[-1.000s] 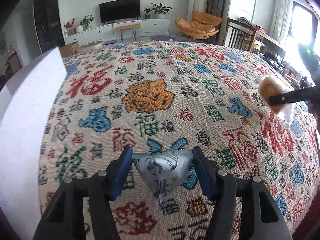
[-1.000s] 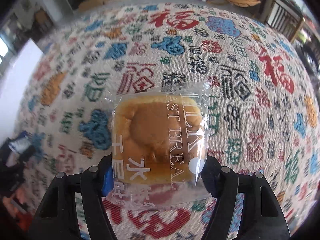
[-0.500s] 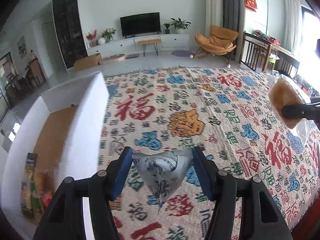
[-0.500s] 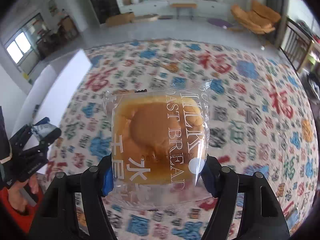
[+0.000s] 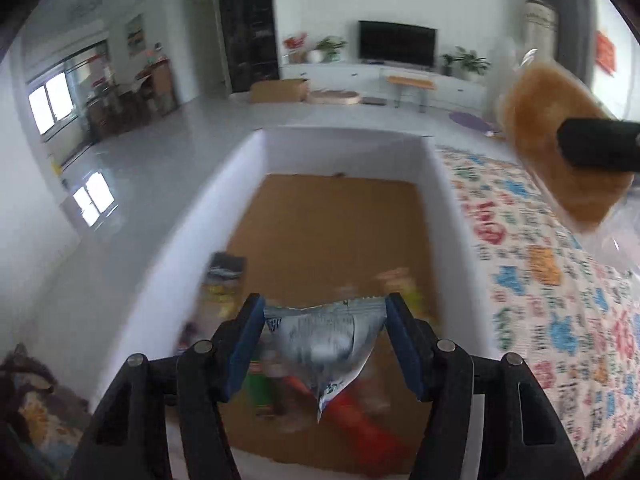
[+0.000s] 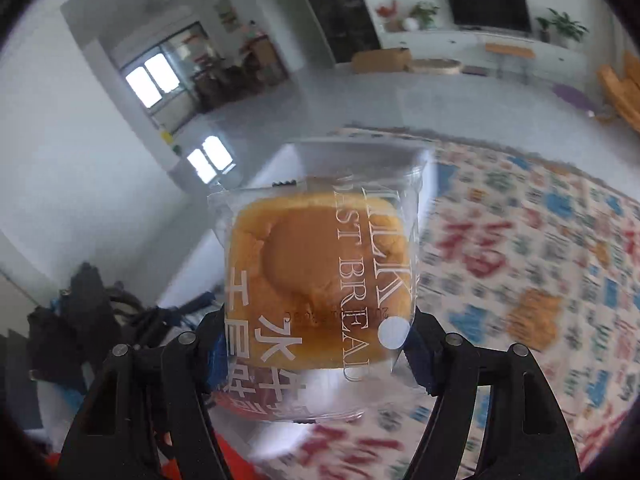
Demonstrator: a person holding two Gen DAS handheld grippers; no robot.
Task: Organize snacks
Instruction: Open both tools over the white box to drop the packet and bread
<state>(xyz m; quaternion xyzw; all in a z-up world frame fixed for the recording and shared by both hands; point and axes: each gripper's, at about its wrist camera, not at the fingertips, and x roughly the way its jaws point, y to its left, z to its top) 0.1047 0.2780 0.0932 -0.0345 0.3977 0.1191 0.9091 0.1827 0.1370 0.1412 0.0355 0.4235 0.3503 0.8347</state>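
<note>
at the bottom of the left wrist view: left gripper (image 5: 325, 342), its blue pads pinching the two upper corners of a silver triangular snack pouch (image 5: 322, 340); jaws easing apart by a hair, the pouch hanging point-down between them.
under the pouch: white box (image 5: 224, 184) with a brown cardboard floor; a second ago only its blank outer wall showed at the left edge over the rug, now the open box fills the middle of the frame.
box contents: blurred snack packets (image 5: 224, 280) crowd the near end, one dark with yellow, one red lower right; the far end of the floor is bare.
right side of the left view: patterned rug (image 5: 560, 300), earlier spread across the whole frame, now only a strip at the right.
upper right of the left view: the bread, held side-on by a dark finger, larger than before.
bottom of the right wrist view: right gripper (image 6: 314, 356), clamped on a wrapped milk toast bread (image 6: 316, 280) in clear film; jaws widening slightly, pads on the pack's lower sides.
behind the bread: the box wall shows through the film, where there was only rug a second ago.
lower left of the right view: the left gripper and a person's hand, dark and blurred.
far back: grey floor, television (image 5: 397, 43), potted plants.
</note>
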